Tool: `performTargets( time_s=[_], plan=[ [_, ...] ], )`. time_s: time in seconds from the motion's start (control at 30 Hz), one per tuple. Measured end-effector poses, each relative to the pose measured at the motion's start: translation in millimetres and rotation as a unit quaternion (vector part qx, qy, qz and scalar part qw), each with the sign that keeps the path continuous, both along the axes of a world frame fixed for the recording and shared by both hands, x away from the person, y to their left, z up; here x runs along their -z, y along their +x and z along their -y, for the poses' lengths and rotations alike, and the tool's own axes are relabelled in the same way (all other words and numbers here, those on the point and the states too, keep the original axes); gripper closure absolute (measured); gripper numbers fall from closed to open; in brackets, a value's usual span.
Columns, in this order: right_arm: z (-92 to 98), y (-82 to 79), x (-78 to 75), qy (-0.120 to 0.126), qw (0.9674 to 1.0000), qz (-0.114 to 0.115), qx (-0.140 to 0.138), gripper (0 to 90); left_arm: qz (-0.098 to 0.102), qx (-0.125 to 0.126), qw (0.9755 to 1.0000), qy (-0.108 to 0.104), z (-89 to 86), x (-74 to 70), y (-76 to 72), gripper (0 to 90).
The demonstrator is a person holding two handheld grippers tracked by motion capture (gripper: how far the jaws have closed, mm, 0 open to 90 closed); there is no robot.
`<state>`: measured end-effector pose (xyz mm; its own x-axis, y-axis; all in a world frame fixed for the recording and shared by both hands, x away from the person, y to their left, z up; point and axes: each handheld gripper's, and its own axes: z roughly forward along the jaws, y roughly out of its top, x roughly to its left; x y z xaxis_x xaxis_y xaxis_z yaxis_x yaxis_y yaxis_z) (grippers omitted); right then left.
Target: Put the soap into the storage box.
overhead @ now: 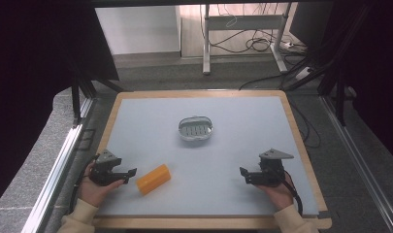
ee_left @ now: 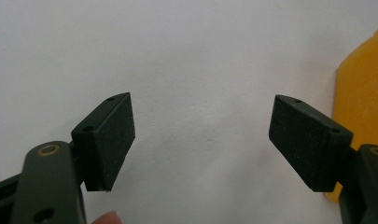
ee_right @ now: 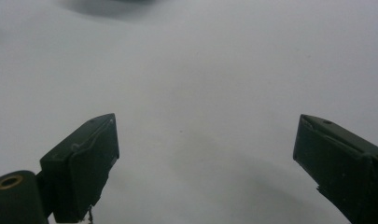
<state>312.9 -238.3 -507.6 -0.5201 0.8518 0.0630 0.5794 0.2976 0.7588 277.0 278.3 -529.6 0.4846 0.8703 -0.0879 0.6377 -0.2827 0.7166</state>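
1. Left gripper: rests low on the near left of the table, jaws spread wide with nothing between them; in the left gripper view its pads frame bare mat.
2. Right gripper: rests near the right front of the table, jaws likewise wide apart and empty, pointing inward.
3. Yellow block: lies flat and slanted on the blue mat, just beside the left gripper's tips, apart from them; it shows at the right edge of the left gripper view.
4. Oval soap dish: sits mid-table, well apart from both grippers and the block; slotted floor, seemingly empty.
5. Risk, off-centre approach: the block sits outside the jaw gap, so one pad could likely shove it aside rather than straddle it.
6. Risk, grip across the slant: closing on a corner may twist the block or let it slip.
7. Risk, placement: the dish looks light and may slide if the block lands on its rim.
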Motion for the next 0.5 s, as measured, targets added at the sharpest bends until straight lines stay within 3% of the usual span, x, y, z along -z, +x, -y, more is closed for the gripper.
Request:
performTargets(
  time_s=[0.1, 0.3, 0.5],
  plan=[
    [-0.8, -0.7, -2.6, 0.018, 0.9998, 0.0, 0.001, 7.4, 0.001, 0.002, 1.0, 0.001, -1.0, -0.1, 0.1, 22.5],
    [-5.5, 0.0, 1.5, 0.001, 0.9999, -0.007, -0.011, 9.0, -0.001, 0.002, 1.0, 0.0, -4.3, 0.7, 1.9, 22.2],
    [-3.8, -1.4, -0.4, 0.012, 0.9999, -0.006, -0.011, 11.0, -0.001, -0.001, 0.9999, -0.01, -4.8, -2.0, 0.3, 21.0]
  ],
)
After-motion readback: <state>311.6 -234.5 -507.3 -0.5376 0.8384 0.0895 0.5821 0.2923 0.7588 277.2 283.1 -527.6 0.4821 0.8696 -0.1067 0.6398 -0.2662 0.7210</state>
